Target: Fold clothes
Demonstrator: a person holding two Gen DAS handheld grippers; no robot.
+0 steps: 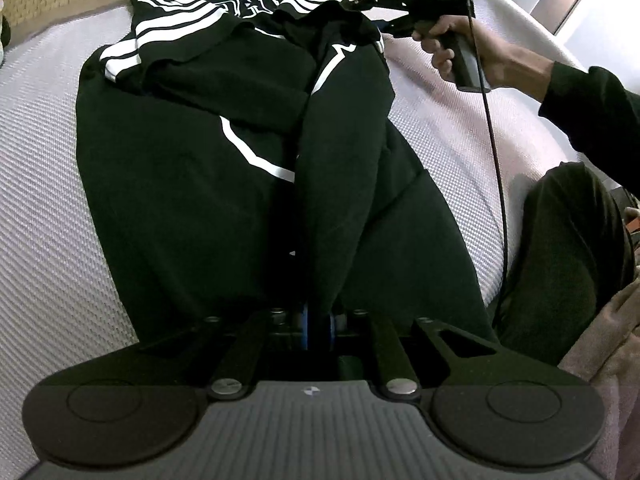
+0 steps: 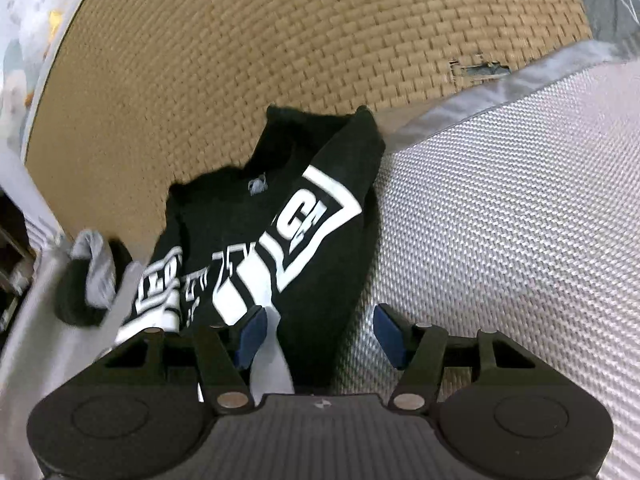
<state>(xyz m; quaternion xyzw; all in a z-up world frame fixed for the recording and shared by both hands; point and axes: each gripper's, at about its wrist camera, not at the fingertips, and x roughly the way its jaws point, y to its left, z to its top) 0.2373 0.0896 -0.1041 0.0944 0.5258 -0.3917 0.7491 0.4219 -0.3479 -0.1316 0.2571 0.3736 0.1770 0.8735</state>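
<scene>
We pinch the black sweatshirt (image 1: 224, 152) hem with the left hand-held gripper (image 1: 316, 320) on the bed (image 1: 40, 160); right hand-held gripper (image 2: 316, 334) wide, empty near the shoulder. Grab that edge squarely, keep hem taut.

The black garment (image 1: 192, 168) is soft matt cloth, kind of fleecy looking, with smooth flat white print on it that looks rubbery rather than stitched. It's lying on a pale bed cover (image 1: 40, 208) with a rough, bumpy waffle-type weave, and on the far side there's a tan woven mat (image 2: 280, 40) that's coarse and basket-like, with a small torn spot in it. The left hand-held gripper (image 1: 318, 320) and right hand-held gripper (image 2: 320, 332) are both matt black plastic with dull silver metal pins, a ribbed grey panel near the camera, and smooth blue pads (image 2: 252, 336) with a slight sheen.
</scene>
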